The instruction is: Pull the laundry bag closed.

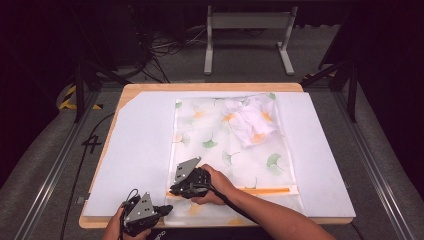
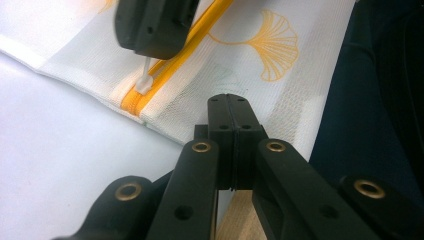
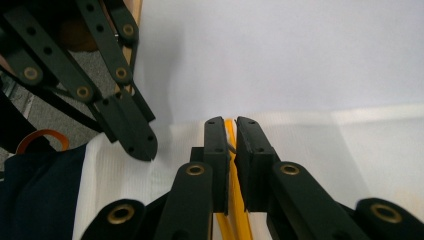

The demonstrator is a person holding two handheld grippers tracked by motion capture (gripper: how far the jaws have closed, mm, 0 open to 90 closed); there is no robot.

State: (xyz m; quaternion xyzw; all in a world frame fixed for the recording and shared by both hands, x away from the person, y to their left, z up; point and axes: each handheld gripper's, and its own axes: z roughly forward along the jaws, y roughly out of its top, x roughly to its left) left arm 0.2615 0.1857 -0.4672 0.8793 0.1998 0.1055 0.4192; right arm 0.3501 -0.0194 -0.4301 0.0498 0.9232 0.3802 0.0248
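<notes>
A mesh laundry bag [image 1: 235,150] lies mid-surface. The left hand-held gripper [image 1: 161,212] pinches its near-left corner; the right hand-held gripper [image 1: 175,190] clamps the zipper pull [image 2: 143,84] at the orange zipper's [image 1: 265,190] left end, apparently fully zipped.

The mesh bag [image 1: 235,150] was a thin, finely woven white cloth, half sheer, printed with leaves; its orange zipper [image 2: 175,62] looked like ribbed fabric tape. The white sheet [image 1: 135,150] was smooth and matt, the table [image 1: 150,87] pale wood. Both grippers' jaws were matt black plastic with brass-coloured rivets.
</notes>
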